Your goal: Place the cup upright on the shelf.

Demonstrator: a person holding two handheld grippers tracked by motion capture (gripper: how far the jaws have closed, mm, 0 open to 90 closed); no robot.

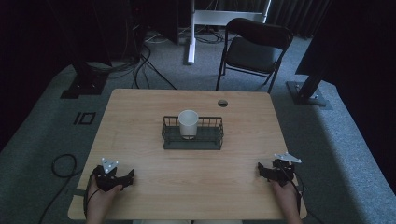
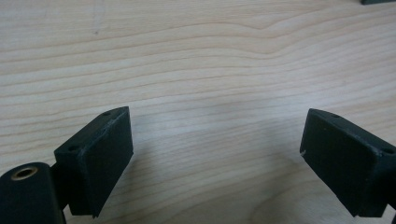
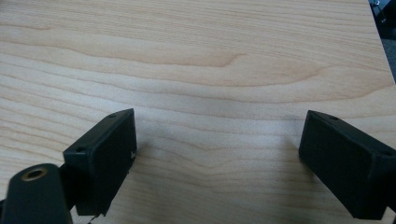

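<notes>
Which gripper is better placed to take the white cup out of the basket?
Neither clearly. The cup stands in the basket at mid-table, slightly left of centre. The left gripper and right gripper both rest open near the front edge; left looks marginally closer.

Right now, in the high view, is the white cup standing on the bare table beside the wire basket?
No, the white cup stands upright inside the black wire basket, with the basket's walls around it.

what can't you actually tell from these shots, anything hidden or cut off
- Inside of the white cup: high view, its own wall hides the bottom; contents unknown.
- Wire basket floor behind the cup: high view, hidden by the cup.
- Dark thing at the top right corner: left gripper view, cut off by the edge.
- Room beyond the folding chair: high view, too dark.
</notes>
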